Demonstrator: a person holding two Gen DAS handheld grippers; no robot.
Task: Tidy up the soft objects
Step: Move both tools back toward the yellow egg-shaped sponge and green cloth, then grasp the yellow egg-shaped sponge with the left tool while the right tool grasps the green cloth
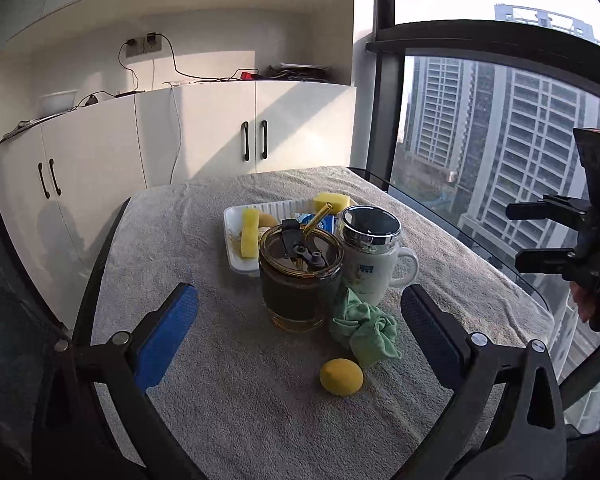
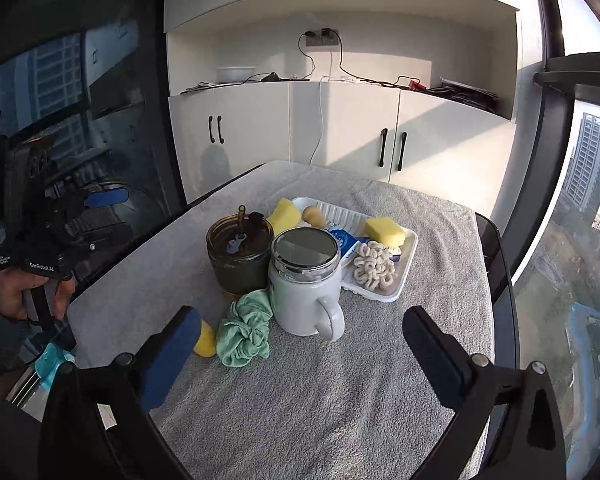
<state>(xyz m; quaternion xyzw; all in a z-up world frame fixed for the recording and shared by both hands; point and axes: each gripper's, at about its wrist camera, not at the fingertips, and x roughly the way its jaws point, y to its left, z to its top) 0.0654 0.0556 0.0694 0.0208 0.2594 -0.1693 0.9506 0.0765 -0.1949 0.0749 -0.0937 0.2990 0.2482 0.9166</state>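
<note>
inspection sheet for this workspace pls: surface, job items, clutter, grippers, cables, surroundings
Surface: grey towel covers the table.
Job's things: green scrunchie and yellow ball lie loose on the towel; white tray holds yellow sponges and a cream scrunchie.
Clutter: amber straw cup, white lidded mug.
Grippers: left gripper and right gripper open, empty.
Cables: black cable from the wall socket along the shelf.
Surroundings: white cabinets, high-rise windows.

From the right wrist we see only a sliver of the yellow ball (image 2: 205,340), the rest sits behind the right gripper's left finger (image 2: 171,356). The white tray (image 1: 236,258) is half blocked by the amber tumbler (image 1: 298,276) and white mug (image 1: 370,256) in the left wrist view. Blue carton (image 2: 345,242) print is too small for us to read.
</note>
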